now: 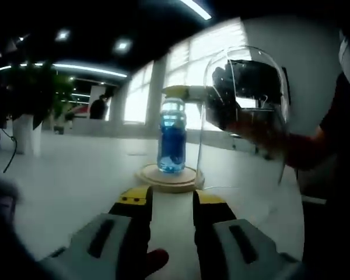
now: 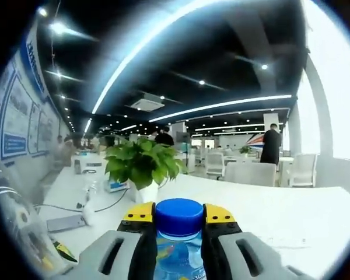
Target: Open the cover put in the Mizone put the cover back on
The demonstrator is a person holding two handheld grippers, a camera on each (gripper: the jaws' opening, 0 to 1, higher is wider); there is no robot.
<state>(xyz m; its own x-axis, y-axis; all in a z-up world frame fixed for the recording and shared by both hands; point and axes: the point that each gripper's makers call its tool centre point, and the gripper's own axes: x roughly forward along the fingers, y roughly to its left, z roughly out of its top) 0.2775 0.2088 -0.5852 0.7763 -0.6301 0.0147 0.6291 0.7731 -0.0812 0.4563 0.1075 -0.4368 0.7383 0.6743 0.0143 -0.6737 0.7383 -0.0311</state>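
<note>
The person is in the middle step, setting the Mizone bottle onto the round wooden base at the centre of the left gripper view, where the bottle appears to be standing on it. The right gripper, at the bottom centre of its own view, is pinching the bottle just under the blue cap. The glass cover is hanging tilted, off the base, at the upper right. The left gripper is hovering low with jaws narrowly parted and empty. Next, probably: releasing the bottle, then lowering the cover squarely over it.
</note>
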